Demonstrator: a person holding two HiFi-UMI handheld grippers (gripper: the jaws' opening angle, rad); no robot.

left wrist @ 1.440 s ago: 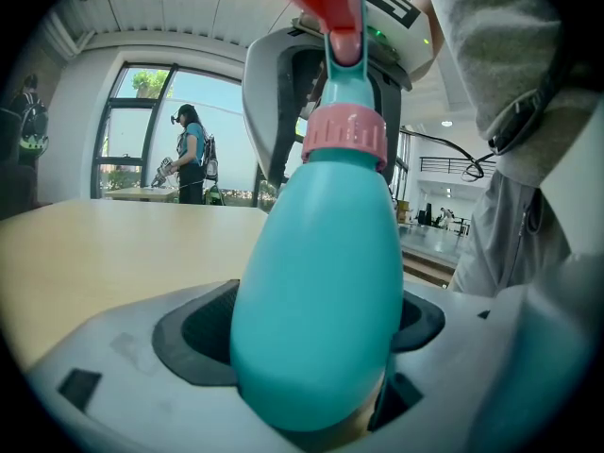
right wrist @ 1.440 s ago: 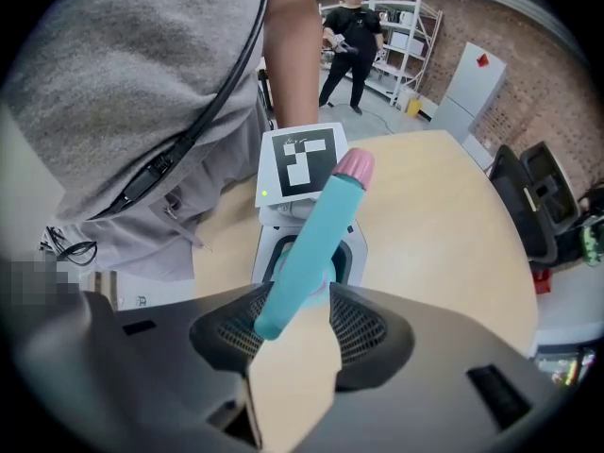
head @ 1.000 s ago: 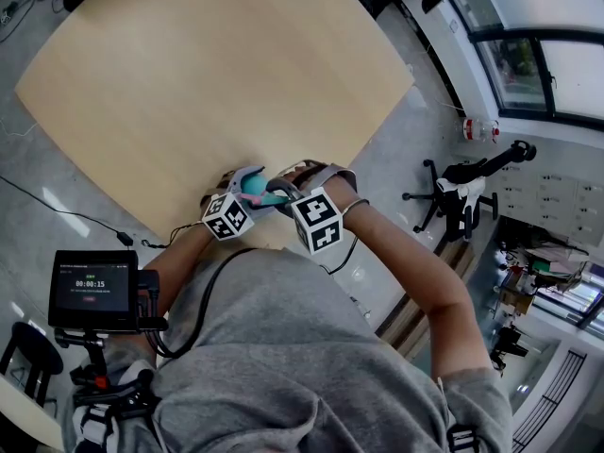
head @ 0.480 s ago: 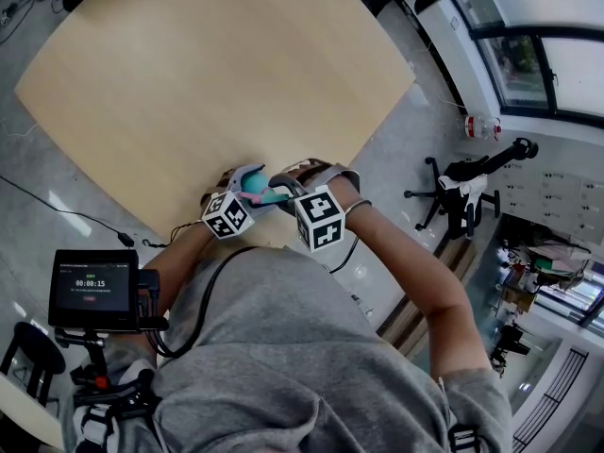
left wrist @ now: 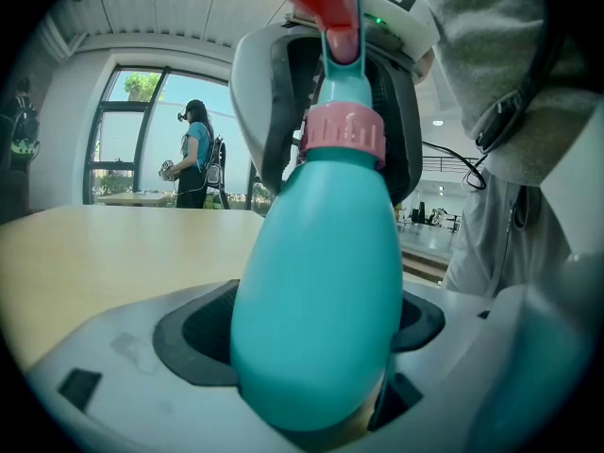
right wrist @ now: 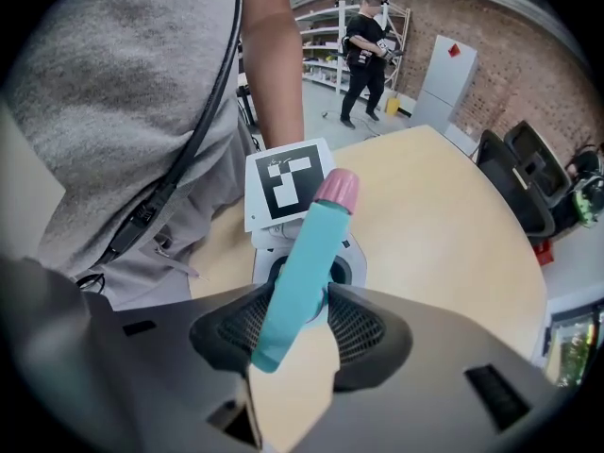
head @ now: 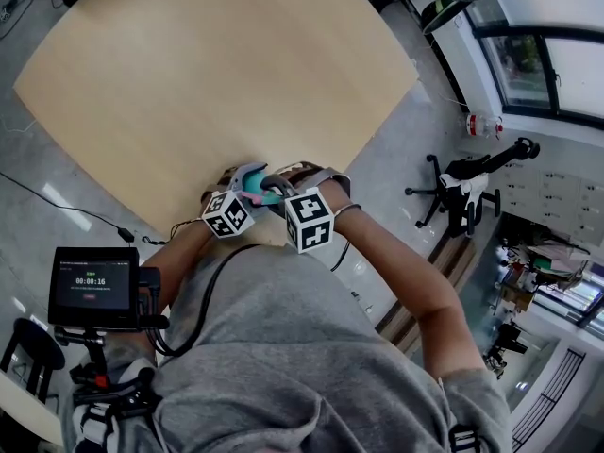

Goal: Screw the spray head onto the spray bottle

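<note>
Hold the spray bottle [left wrist: 321, 291] firm between the left gripper's [left wrist: 316, 333] jaws, closed wide on its body. Twist the spray head [right wrist: 307, 253], pinched in the right gripper [right wrist: 302, 324] directly above the left, square to the pink collar [left wrist: 343, 132]; seemingly not fully seated.

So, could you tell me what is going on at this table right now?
A person at the pale wooden table is fitting a spray head to a bottle with two handheld grippers. The left gripper clamps the rounded teal plastic bottle by its body. The right gripper, coming from above, grips the slim teal spray head, whose pink ribbed collar sits at the bottle's neck. Whether the collar is threaded tight cannot be told.
</note>
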